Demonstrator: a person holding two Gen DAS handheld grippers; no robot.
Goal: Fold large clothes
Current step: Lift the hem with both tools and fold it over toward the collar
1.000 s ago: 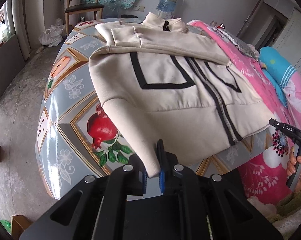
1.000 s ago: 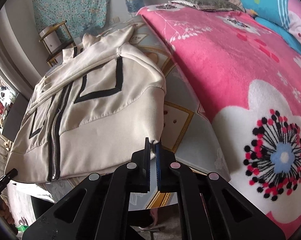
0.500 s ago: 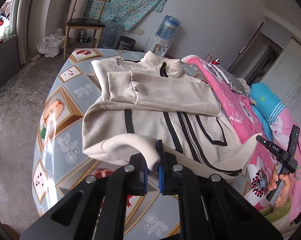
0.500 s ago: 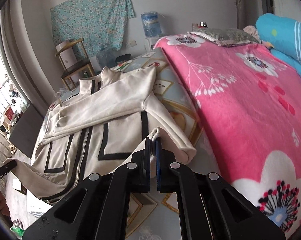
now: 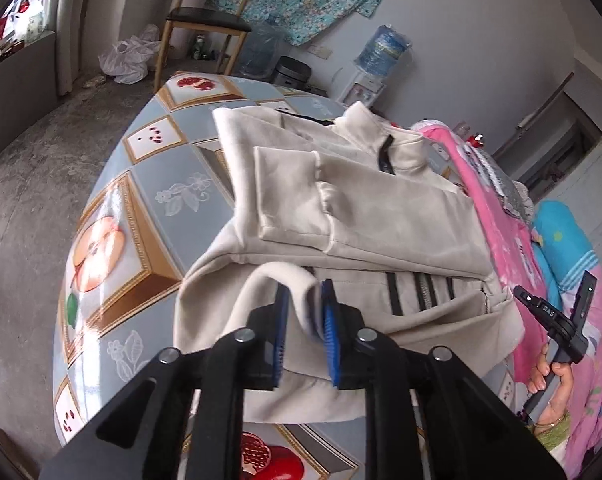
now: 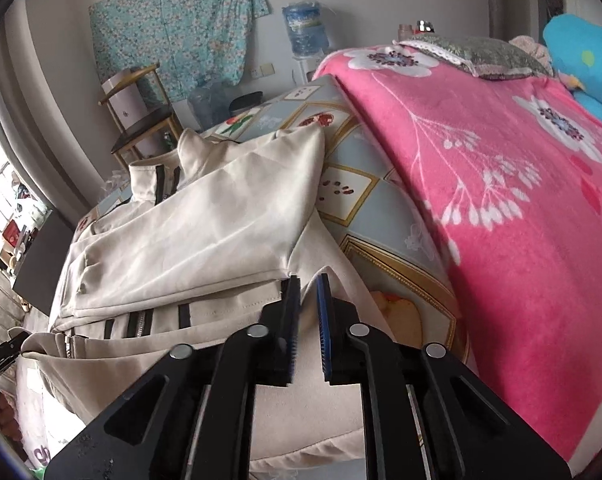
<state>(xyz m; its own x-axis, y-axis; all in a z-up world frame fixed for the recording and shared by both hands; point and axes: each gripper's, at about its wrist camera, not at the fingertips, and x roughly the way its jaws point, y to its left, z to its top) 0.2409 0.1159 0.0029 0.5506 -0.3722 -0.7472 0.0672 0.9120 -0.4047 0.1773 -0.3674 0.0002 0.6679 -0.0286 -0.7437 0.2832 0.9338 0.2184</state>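
A cream zip jacket with black stripes lies on the fruit-patterned bedsheet, its sleeves folded across the chest and its collar at the far end. Its lower part is doubled up over the middle. My left gripper sits over the left corner of the turned-up hem. Its jaws are opening and a loose fold of hem stands between the blue pads. My right gripper is over the jacket's right hem corner, jaws opening, with cloth lying slack in the gap. The left wrist view also shows the right gripper in a hand.
A pink flowered blanket covers the right side of the bed, with a blue pillow and a grey cushion at its far end. A wooden chair, a water bottle and a plastic bag stand by the far wall.
Both grippers carried the hem from the bed's near edge up toward the collar, doubling the jacket's lower part over. Both pairs of jaws have since parted and the cloth sits loose.
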